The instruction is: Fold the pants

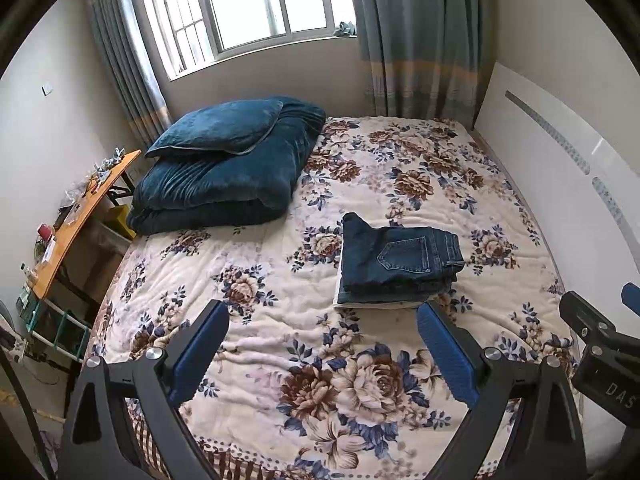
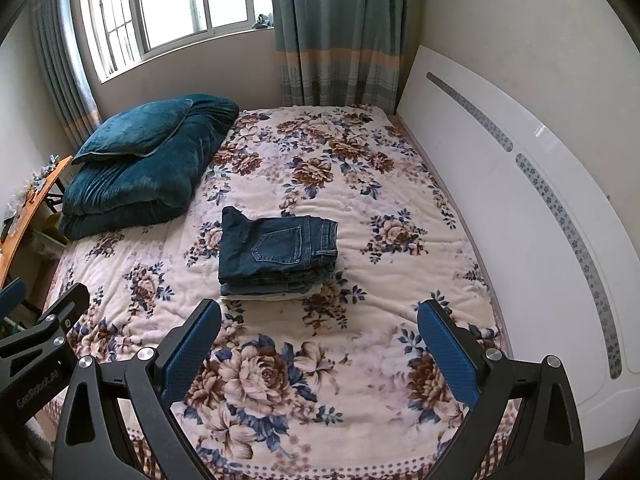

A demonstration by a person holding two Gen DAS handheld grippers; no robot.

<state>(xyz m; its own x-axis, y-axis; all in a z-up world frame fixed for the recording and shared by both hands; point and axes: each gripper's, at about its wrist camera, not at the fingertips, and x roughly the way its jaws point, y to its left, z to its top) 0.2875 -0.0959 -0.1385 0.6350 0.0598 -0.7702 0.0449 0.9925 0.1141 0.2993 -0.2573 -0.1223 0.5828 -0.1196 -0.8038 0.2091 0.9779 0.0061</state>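
Denim pants [image 1: 398,262] sit folded in a thick stack mid-bed [image 1: 280,320], possibly on a pale cloth. Heavy, stiff, non-slip: pinch the fold edge. Left tool [image 1: 322,350] and right tool [image 2: 320,346] gape wide, hold nothing.

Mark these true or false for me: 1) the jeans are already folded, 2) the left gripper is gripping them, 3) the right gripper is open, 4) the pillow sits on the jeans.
1) True: the jeans lie in a folded stack on the floral bedspread.
2) False: the left gripper is open, holding nothing, short of the jeans.
3) True: the right gripper is open and empty.
4) False: the teal pillow rests on a folded teal blanket, apart from the jeans.
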